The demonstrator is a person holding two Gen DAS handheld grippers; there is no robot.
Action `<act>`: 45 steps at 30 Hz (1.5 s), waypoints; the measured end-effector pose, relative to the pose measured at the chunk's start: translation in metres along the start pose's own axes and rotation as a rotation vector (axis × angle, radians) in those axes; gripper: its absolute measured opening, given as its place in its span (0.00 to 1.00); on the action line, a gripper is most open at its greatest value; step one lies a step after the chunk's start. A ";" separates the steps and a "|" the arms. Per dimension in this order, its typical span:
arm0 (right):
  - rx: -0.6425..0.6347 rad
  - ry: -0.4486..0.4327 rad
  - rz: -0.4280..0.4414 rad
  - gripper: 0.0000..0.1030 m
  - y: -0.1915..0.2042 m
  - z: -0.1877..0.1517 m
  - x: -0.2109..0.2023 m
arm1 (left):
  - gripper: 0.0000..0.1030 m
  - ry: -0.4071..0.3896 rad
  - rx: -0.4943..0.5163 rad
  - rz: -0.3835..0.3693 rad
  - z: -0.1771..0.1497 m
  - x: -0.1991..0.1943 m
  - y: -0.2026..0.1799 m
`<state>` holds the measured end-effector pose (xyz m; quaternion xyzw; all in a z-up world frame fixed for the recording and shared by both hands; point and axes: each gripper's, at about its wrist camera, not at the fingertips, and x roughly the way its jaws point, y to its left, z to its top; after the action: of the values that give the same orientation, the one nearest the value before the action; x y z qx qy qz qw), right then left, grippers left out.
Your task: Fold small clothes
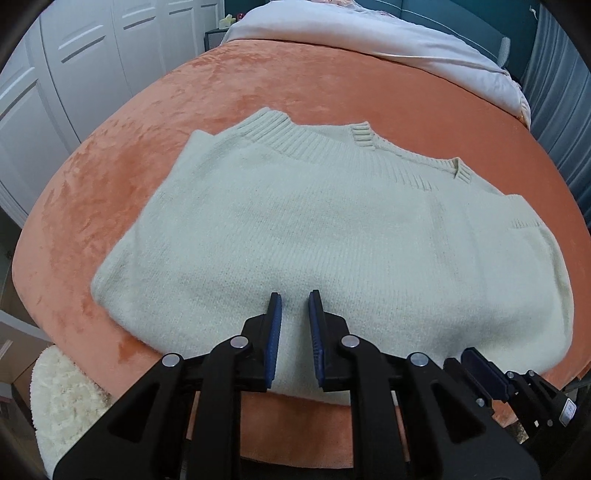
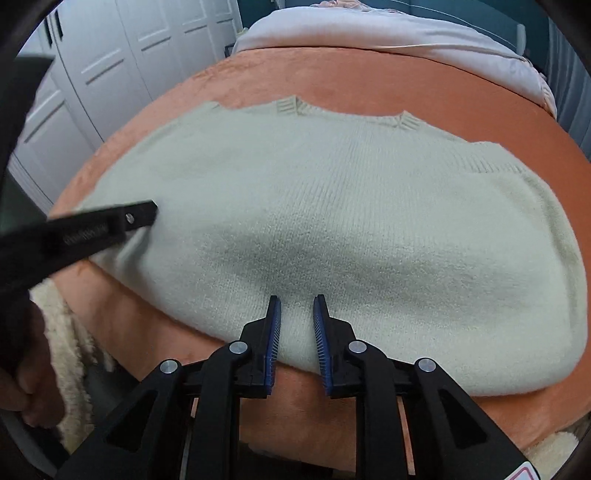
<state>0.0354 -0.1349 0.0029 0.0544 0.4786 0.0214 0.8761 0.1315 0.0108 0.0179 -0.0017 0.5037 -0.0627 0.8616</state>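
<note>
A cream knit sweater lies flat on the orange blanket, with its ribbed collar at the far side and both sleeves folded in. My left gripper hovers over the sweater's near edge. Its blue pads stand a narrow gap apart with nothing pinched between them. In the right wrist view the same sweater fills the middle. My right gripper is over its near edge, slightly open and holding nothing. The right gripper also shows at the lower right of the left wrist view. The left gripper reaches in from the left over the sweater's left end.
The orange blanket covers a bed, with a pale duvet bunched at its far end. White wardrobe doors stand to the left. A fluffy cream textile hangs below the bed's near left corner. A hand grips the left tool.
</note>
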 end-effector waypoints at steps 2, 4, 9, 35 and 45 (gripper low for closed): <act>0.046 0.003 0.031 0.18 -0.007 0.000 -0.015 | 0.27 0.005 -0.011 -0.004 -0.002 -0.006 0.009; 0.066 -0.048 0.016 0.17 -0.018 -0.006 -0.042 | 0.29 0.004 -0.044 -0.005 -0.007 -0.012 0.023; 0.250 -0.112 -0.135 0.17 -0.084 -0.033 -0.087 | 0.29 0.012 -0.069 0.021 -0.021 -0.014 0.045; 0.217 -0.018 -0.179 0.17 -0.070 -0.081 -0.083 | 0.44 0.049 -0.011 0.109 -0.043 -0.002 0.038; 0.169 -0.031 -0.128 0.21 -0.040 -0.040 -0.060 | 0.45 0.070 -0.054 0.048 -0.048 -0.001 0.049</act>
<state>-0.0308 -0.1772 0.0270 0.0976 0.4677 -0.0759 0.8752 0.0946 0.0626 -0.0082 -0.0108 0.5351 -0.0285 0.8442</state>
